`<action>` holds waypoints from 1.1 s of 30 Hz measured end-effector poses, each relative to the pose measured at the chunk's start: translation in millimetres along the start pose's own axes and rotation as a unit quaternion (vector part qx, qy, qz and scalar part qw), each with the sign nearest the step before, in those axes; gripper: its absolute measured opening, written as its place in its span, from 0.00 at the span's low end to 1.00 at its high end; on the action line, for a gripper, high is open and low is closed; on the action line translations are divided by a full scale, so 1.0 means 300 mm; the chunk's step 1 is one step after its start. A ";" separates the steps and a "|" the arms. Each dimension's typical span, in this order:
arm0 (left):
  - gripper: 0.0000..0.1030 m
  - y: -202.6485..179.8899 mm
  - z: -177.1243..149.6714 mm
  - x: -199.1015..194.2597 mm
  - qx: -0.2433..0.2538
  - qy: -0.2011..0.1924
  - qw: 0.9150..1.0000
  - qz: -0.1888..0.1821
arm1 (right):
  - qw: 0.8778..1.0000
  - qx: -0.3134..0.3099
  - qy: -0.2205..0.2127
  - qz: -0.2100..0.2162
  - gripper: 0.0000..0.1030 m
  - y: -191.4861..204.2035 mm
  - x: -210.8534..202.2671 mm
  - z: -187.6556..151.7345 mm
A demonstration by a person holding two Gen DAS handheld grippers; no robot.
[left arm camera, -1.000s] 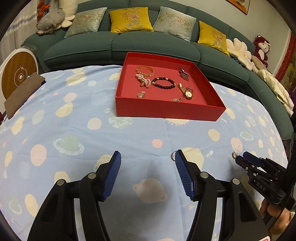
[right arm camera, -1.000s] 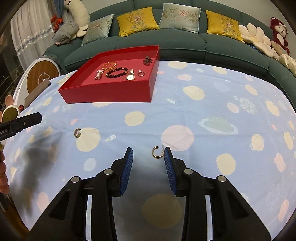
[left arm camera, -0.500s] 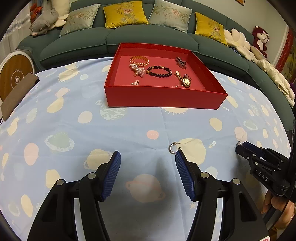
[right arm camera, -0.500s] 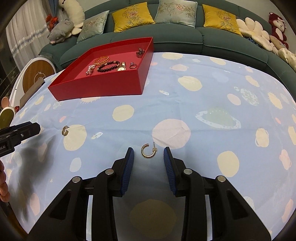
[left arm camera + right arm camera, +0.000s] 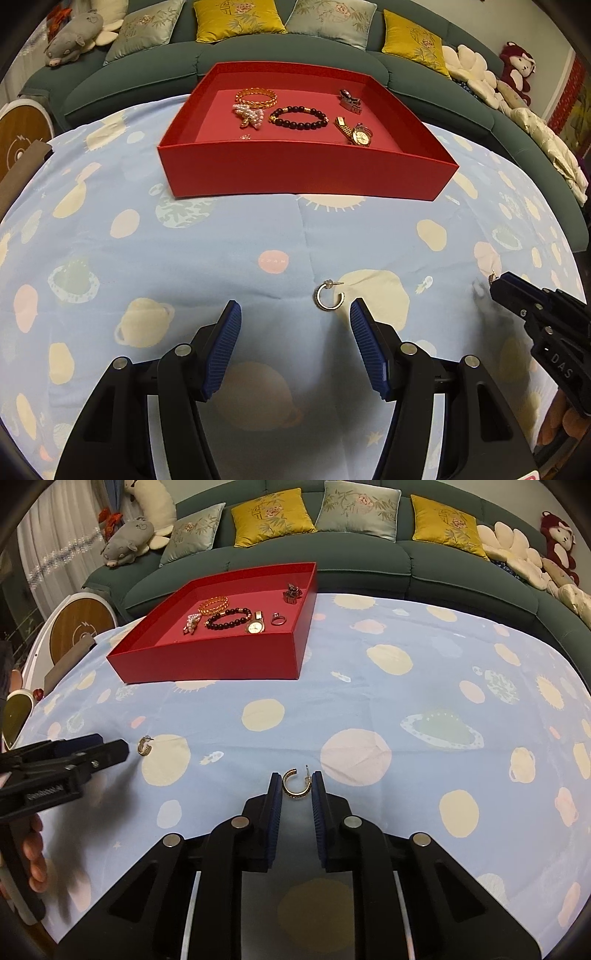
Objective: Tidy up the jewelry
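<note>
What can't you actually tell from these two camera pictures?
- Right wrist view: whether the right gripper pinches the hoop earring or just brackets it; too fine.
- Left wrist view: red tray near wall hides part of its floor.
- Left wrist view: the small charm is too tiny to identify.
</note>
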State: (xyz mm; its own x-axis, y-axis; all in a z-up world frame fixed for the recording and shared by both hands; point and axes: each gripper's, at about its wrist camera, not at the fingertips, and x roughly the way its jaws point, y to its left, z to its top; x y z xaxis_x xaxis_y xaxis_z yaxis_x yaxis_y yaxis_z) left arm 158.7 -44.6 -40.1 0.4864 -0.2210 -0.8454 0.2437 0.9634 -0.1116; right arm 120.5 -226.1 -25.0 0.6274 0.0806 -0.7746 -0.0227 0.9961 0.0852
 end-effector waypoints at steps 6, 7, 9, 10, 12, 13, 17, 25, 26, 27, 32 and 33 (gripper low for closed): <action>0.52 -0.045 0.000 0.023 0.034 -0.030 0.999 0.025 | 1.000 0.002 -0.003 0.009 0.15 0.000 -0.017 0.005; 0.49 -0.050 -0.001 0.026 0.040 -0.034 0.998 0.029 | 1.000 0.002 -0.003 0.009 0.15 -0.003 -0.018 0.005; 0.43 -0.060 -0.004 0.029 0.051 -0.040 0.997 0.036 | 1.000 0.005 -0.003 0.010 0.15 -0.011 -0.019 0.005; 0.38 -0.065 -0.005 0.028 0.054 -0.042 0.997 0.035 | 1.000 0.006 -0.003 0.010 0.15 -0.014 -0.020 0.006; 0.33 -0.072 -0.009 0.027 0.060 -0.045 0.997 0.035 | 1.000 0.008 -0.004 0.011 0.15 -0.019 -0.023 0.008; 0.28 -0.075 -0.010 0.026 0.062 -0.047 0.996 0.035 | 1.000 0.009 -0.004 0.011 0.15 -0.020 -0.026 0.010; 0.14 -0.077 -0.009 0.023 0.065 -0.048 0.996 0.033 | 1.000 0.009 -0.006 0.012 0.15 -0.019 -0.031 0.012; 0.14 -0.045 0.002 -0.036 0.044 -0.053 0.998 0.005 | 1.000 0.011 -0.013 0.017 0.15 -0.008 -0.045 0.024; 0.14 -0.039 0.006 -0.053 0.041 -0.057 0.998 0.001 | 1.000 0.012 -0.015 0.018 0.15 -0.005 -0.048 0.029; 0.14 -0.035 0.009 -0.070 0.039 -0.060 0.997 -0.002 | 1.000 0.012 -0.017 0.020 0.15 -0.003 -0.052 0.034; 0.14 0.026 0.046 -0.175 0.015 -0.086 0.996 -0.014 | 0.999 0.011 -0.029 0.028 0.15 0.019 -0.074 0.062; 0.14 0.045 0.058 -0.195 0.007 -0.091 0.996 -0.015 | 0.999 0.011 -0.032 0.030 0.15 0.023 -0.079 0.068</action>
State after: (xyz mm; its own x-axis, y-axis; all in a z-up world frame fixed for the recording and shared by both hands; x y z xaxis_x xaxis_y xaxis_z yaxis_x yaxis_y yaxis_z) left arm 148.1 -21.5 17.0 0.6223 -0.2741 -0.7332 0.2715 0.9541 -0.1263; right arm 121.2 -222.0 6.7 0.6736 0.1368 -0.7263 -0.0444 0.9884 0.1450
